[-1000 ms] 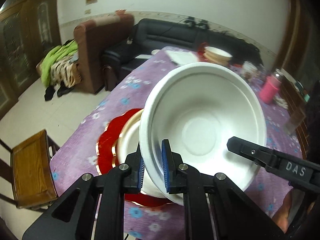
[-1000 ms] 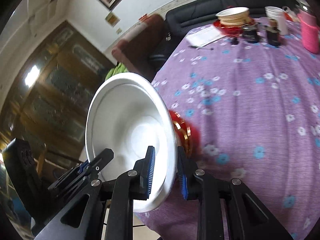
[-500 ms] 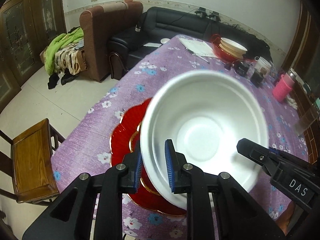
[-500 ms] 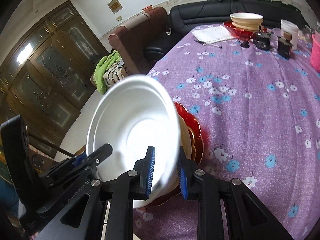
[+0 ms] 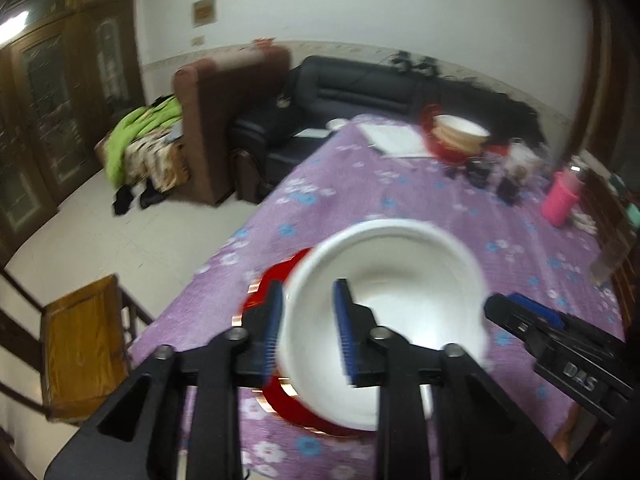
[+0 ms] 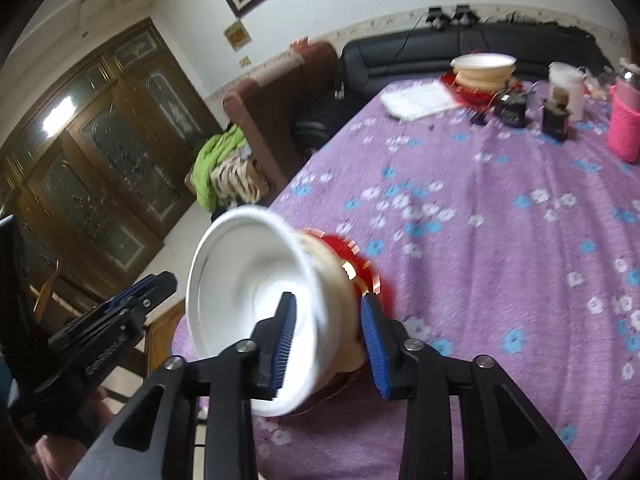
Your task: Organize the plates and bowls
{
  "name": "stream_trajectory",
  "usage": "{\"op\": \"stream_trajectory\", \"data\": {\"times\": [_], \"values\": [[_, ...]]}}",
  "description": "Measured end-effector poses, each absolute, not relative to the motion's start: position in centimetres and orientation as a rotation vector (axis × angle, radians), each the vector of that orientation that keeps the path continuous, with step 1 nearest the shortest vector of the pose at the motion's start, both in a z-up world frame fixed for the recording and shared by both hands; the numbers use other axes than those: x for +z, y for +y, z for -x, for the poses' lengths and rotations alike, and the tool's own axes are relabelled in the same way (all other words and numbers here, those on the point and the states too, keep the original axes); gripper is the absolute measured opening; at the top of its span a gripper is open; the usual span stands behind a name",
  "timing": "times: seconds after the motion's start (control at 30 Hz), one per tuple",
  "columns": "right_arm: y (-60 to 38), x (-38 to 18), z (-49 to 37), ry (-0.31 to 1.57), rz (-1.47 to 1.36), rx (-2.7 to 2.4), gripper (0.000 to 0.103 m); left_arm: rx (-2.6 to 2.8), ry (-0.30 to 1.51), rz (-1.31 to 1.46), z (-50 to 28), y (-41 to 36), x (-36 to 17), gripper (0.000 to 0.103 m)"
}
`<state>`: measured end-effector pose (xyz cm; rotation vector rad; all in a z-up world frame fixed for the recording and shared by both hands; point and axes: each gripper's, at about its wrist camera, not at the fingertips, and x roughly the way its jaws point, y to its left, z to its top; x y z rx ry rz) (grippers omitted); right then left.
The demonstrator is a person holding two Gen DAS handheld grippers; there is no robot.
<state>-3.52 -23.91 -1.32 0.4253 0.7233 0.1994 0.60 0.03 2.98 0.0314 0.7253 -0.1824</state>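
Observation:
A large white bowl [image 5: 400, 292] sits in a cream bowl [image 6: 340, 300] on a red gold-rimmed plate [image 5: 280, 396] near the table's front left corner. My left gripper [image 5: 306, 332] is open, its jaws either side of the white bowl's left rim without touching it. My right gripper [image 6: 328, 336] is open, its jaws standing astride the right rim of the stack; the white bowl also shows there [image 6: 248, 292]. A second stack of bowls on a red plate [image 5: 456, 136] stands at the far end, also in the right wrist view [image 6: 482, 70].
On the purple flowered tablecloth [image 6: 500, 216]: white papers [image 6: 418, 100], dark jars [image 6: 554, 118], a white cup [image 6: 566, 84], a pink holder [image 6: 624, 128]. A wooden chair [image 5: 78, 340] stands left of the table. Sofas [image 5: 352, 92] stand beyond.
Both grippers have opened and let go of the white bowl's rim. The bowl has come down from its tilted, lifted pose onto the cream bowl and red plate.

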Motion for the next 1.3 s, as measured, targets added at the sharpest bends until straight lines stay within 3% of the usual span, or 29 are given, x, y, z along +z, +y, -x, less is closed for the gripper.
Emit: {"op": "stream_trajectory", "data": {"times": [0.03,0.07,0.2,0.27,0.33,0.53,0.77,1.03,1.3], "values": [[-24.8,-1.2,4.0,0.701,-0.421,0.172,0.044,-0.216,0.71,-0.036,-0.1,-1.0,3.3,0.05],[-25.9,-1.1,4.5,0.676,-0.422,0.138,0.046,-0.254,0.691,-0.045,0.5,-2.3,3.7,0.058],[-30.2,-1.3,6.3,0.627,-0.407,0.007,0.05,-0.397,0.661,-0.122,2.4,-7.9,4.2,0.06],[-32.6,-1.9,7.2,0.607,-0.394,-0.085,0.059,-0.481,0.67,-0.163,3.0,-11.5,3.8,0.075],[-35.9,-2.9,8.3,0.596,-0.39,-0.201,0.063,-0.526,0.676,-0.205,3.2,-15.1,2.6,0.08],[-45.3,-8.5,10.2,0.701,-0.426,-0.454,0.066,-0.561,0.715,-0.26,1.4,-22.7,-3.3,0.08],[-49.2,-12.6,11.8,0.744,-0.427,-0.569,0.066,-0.482,0.807,-0.244,-2.4,-23.9,-7.6,0.08],[-48.8,-14.1,10.3,0.783,-0.392,-0.564,0.066,-0.496,0.851,-0.211,-3.5,-24.3,-9.2,0.08],[-48.0,-12.1,11.2,0.671,-0.432,-0.486,0.066,-0.531,0.792,-0.208,-1.9,-23.5,-7.1,0.08]]}}
